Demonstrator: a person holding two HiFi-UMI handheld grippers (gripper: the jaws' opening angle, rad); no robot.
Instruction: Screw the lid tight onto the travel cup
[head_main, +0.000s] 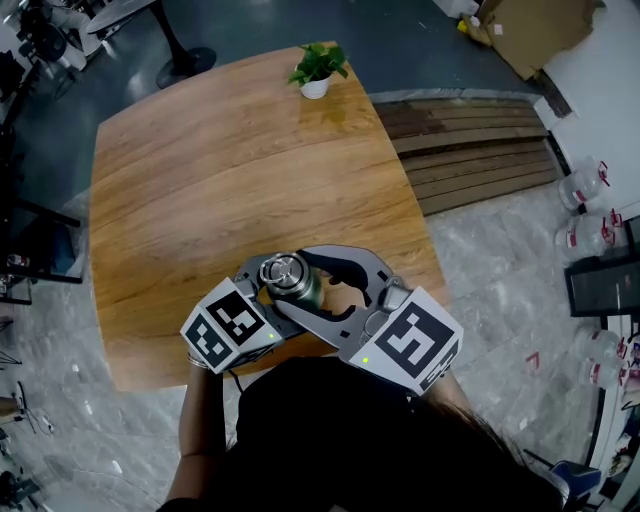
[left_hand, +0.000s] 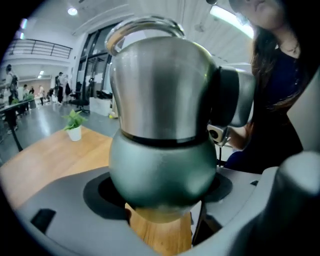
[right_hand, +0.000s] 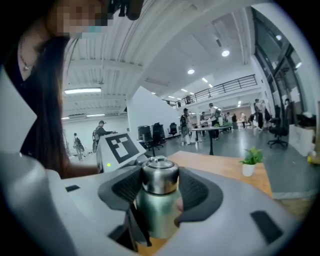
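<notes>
The travel cup (head_main: 300, 285) stands upright near the table's (head_main: 200, 180) close edge, low in the middle of the head view, so a sideways shove during turning could tip it toward the person.

The left gripper (left_hand: 160, 200) is clamped on the cup's green body. If that grip is too light, the body would likely spin along with the lid (left_hand: 160, 85) and the thread would not tighten.

The right gripper (right_hand: 159, 189) has its dark pads closed on the steel lid. Its rounded, smooth surface looks prone to slipping, and a tilted twist might cross the thread. A dark seam shows between lid and body; whether it is fully home cannot be told.

Both grippers sit low at the bottom of the head view, marker cubes toward the person, jaws meeting at the cup from left and right.

The potted plant (head_main: 318, 70) stands well apart at the table's top edge.
</notes>
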